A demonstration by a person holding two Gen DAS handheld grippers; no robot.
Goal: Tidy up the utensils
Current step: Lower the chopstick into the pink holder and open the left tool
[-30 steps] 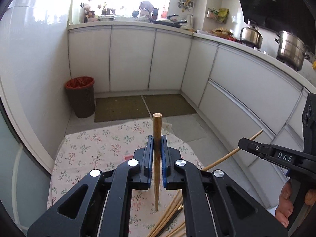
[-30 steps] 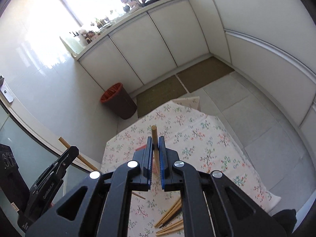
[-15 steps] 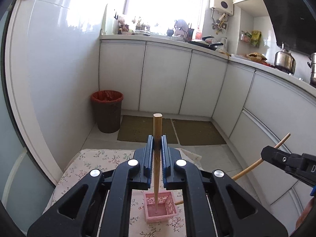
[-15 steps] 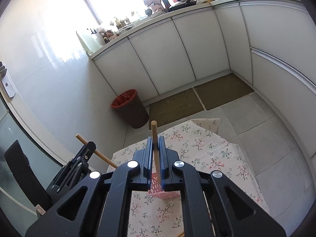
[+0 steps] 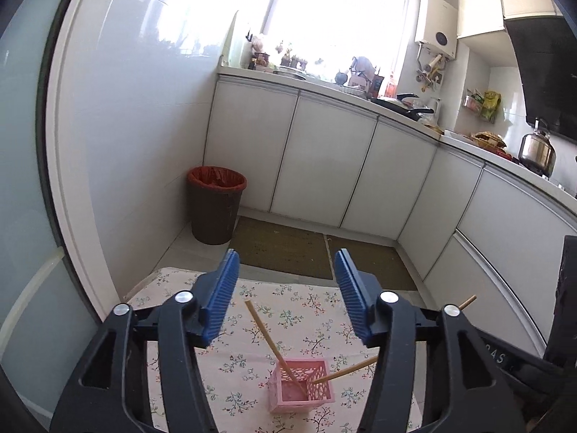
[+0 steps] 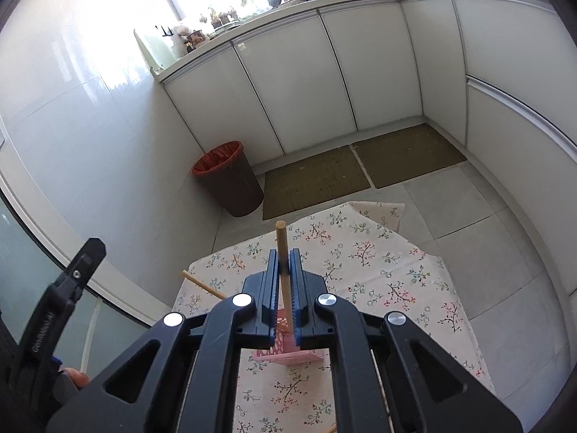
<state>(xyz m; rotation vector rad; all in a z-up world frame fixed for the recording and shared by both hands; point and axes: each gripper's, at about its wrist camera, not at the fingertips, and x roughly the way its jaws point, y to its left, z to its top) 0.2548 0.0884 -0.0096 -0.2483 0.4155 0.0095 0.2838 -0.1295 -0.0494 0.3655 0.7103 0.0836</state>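
On a floral tablecloth stands a small pink lattice basket with one wooden chopstick leaning inside. Above it, the left gripper has its fingers spread wide, empty. The right gripper pinches a second chopstick, whose tip reaches the basket. A lined trash bin sits beyond, by white cabinets.

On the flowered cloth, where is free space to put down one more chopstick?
Free cloth lies behind the pink basket, toward the mats, and to its left under the left gripper. Crowded: the basket, holding one leaning chopstick, with the right gripper bringing another chopstick.
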